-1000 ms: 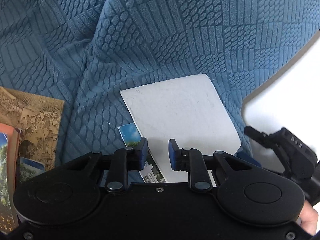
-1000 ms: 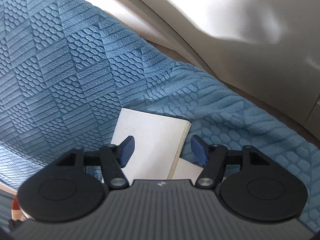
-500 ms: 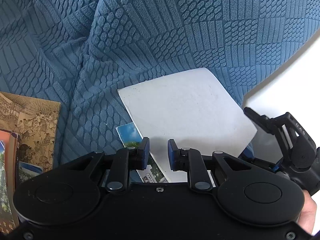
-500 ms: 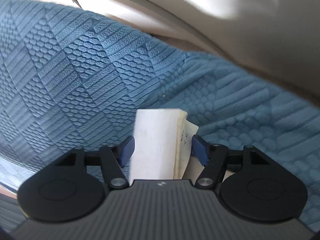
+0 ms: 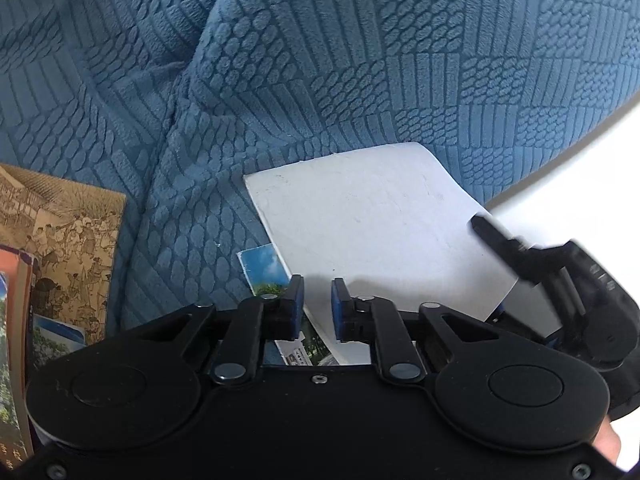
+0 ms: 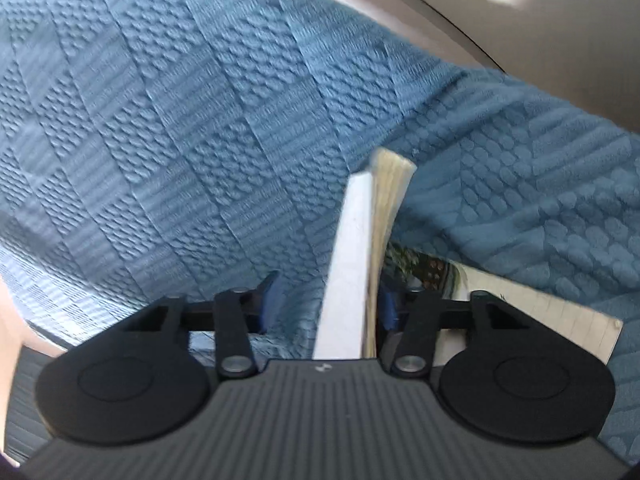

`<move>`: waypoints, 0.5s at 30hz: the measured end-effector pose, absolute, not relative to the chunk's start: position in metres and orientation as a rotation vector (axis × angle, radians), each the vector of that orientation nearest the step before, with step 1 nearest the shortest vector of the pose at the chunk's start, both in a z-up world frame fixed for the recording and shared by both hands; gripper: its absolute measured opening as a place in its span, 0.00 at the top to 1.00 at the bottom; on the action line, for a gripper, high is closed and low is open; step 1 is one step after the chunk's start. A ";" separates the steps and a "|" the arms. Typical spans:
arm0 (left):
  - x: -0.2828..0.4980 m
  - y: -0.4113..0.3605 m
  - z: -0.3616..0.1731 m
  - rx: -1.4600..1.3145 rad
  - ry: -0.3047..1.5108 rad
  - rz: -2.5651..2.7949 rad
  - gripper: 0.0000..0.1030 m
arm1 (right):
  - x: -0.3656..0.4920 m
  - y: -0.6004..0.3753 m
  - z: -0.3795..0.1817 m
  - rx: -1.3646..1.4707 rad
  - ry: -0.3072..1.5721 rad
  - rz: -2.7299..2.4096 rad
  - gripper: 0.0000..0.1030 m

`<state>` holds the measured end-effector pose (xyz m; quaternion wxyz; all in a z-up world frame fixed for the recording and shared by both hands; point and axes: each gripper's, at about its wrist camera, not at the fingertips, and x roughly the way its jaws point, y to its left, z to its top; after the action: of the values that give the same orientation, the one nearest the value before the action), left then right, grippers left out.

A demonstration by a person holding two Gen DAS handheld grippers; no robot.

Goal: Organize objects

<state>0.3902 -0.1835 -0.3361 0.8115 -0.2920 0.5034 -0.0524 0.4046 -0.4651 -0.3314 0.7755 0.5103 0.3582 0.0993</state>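
Observation:
A white-covered book (image 5: 372, 232) lies on the blue blanket (image 5: 360, 60), its right corner lifted. My left gripper (image 5: 317, 304) hovers over the book's near left edge; its jaws are closing to a narrow gap, and the cover shows behind that gap, not pinched. In the right wrist view the same book (image 6: 348, 264) stands edge-on between my right gripper's (image 6: 326, 300) closing jaws. The pages rest against the right finger (image 6: 387, 308), and the left finger is still apart from the cover. One right finger (image 5: 500, 244) shows at the book's corner.
A blue-sky postcard (image 5: 264, 268) sticks out from under the book. A brown illustrated sheet (image 5: 68, 236) and a red-edged book (image 5: 18, 320) lie at the left. A lined card (image 6: 552, 320) lies under the right gripper. A pale curved edge (image 6: 520, 32) borders the blanket.
The right gripper rolled, and the book went from flat to edge-on between its narrowing jaws. The book's right corner rose. The left jaws drew closer together.

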 end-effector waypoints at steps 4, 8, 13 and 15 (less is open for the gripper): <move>0.392 -0.181 -0.338 -0.646 1.078 -0.113 0.89 | 0.402 -0.455 -0.331 1.078 0.797 0.213 0.75; 0.391 -0.182 -0.336 -0.661 1.087 -0.147 0.69 | 0.397 -0.441 -0.331 1.034 0.870 0.195 0.92; 0.381 -0.176 -0.333 -0.776 1.075 -0.184 0.46 | 0.383 -0.437 -0.317 1.036 0.808 0.184 0.95; 0.375 -0.170 -0.337 -0.860 1.076 -0.197 0.43 | 0.377 -0.439 -0.312 1.058 0.787 0.183 0.95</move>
<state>0.3753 -0.1704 -0.3367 0.7674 -0.3962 0.4958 -0.0909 0.3770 -0.4393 -0.3123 0.7866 0.4908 0.3649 0.0850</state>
